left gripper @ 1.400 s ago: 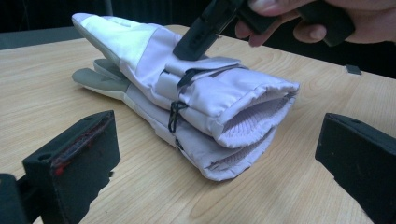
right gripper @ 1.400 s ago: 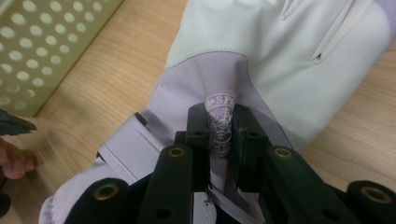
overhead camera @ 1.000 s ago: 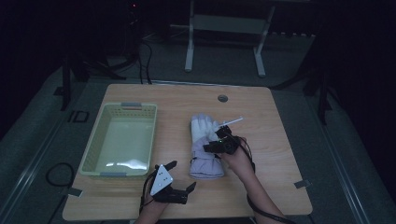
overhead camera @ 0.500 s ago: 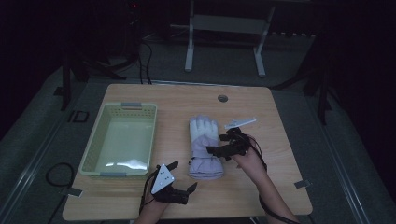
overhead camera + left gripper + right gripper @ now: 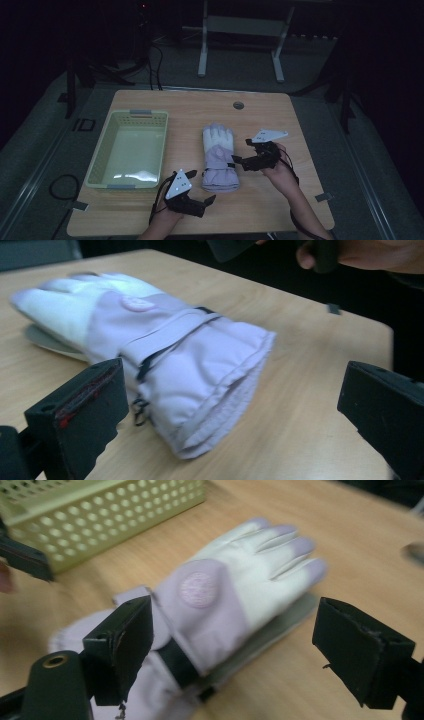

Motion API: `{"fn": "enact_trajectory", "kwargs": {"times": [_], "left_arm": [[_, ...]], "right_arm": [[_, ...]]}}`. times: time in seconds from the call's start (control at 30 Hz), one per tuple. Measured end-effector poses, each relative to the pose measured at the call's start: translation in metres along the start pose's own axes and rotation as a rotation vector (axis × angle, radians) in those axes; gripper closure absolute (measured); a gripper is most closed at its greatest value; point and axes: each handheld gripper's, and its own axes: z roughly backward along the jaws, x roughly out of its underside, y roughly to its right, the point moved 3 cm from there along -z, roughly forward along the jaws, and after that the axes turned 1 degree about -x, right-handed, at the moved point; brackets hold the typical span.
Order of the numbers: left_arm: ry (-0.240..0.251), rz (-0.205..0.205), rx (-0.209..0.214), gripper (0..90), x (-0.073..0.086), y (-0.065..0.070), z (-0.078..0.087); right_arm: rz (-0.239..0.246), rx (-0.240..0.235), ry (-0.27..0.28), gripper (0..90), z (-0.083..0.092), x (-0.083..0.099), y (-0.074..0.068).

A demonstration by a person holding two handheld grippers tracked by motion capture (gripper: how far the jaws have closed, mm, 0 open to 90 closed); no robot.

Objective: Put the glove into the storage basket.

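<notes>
- Nearest the front table edge, in the high view: left gripper (image 5: 207, 199), held in the person's left hand, jaws pointing toward the cuff of the glove (image 5: 219, 157). In the left gripper view its two black jaws stand wide apart with nothing between the pads; the glove's open cuff lies ahead of them, apart from both.
- Middle of the table (image 5: 280, 200): lilac and white winter glove, lying flat, cuff toward the person, fingers pointing to the far edge. A round patch sits on the back of the glove and a dark strap crosses the wrist. A second, greyish layer shows beneath it in the right gripper view; whether this is another glove cannot be told.
- Just right of the glove: right gripper (image 5: 239, 159), held in the person's right hand, grey three-cornered plate on top. Its jaws have just been opening and now stand wide; in the right gripper view the glove lies beyond the gap, and neither pad presses on it.
- Left of the glove, well apart from it: pale green perforated basket (image 5: 100, 160), long side running front to back.
- Far side of the table: a small round grommet (image 5: 238, 105) in the wooden top.
- Beyond the table: dark floor and the legs of a metal stand (image 5: 202, 55).
</notes>
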Motion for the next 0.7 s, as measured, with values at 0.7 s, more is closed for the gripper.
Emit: {"fn": "enact_trajectory", "kwargs": {"times": [0.7], "left_arm": [[-0.132, 0.099, -0.151, 14.9, -0.069, -0.053, -0.053]], "right_arm": [[-0.088, 0.048, 0.005, 39.3, -0.014, -0.005, 0.01]]}}
